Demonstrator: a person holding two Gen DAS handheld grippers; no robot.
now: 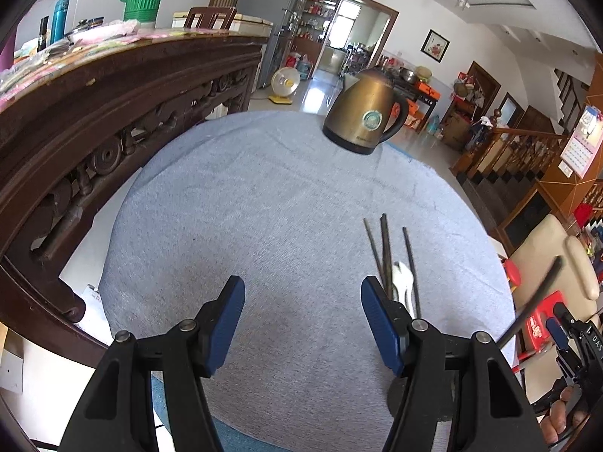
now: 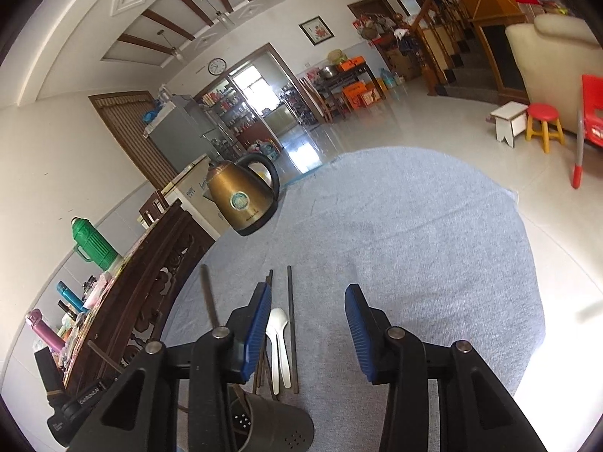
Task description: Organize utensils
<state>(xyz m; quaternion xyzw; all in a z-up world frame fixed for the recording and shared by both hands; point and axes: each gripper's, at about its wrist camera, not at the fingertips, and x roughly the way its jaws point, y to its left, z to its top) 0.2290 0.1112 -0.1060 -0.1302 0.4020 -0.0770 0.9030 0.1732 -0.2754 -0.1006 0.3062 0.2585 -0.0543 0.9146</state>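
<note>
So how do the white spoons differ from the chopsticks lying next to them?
The white spoons are pale, short and broad-bowled; the chopsticks are dark, thin, straight and reach farther toward the kettle. Both lie flat on the gray cloth, roughly parallel.

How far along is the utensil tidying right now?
Barely begun. One dark stick seems to stand in the metal holder. Nothing is in hand: the left gripper and right gripper are both open and empty. Left to do: several chopsticks and white spoons lie loose on the grey cloth.
</note>
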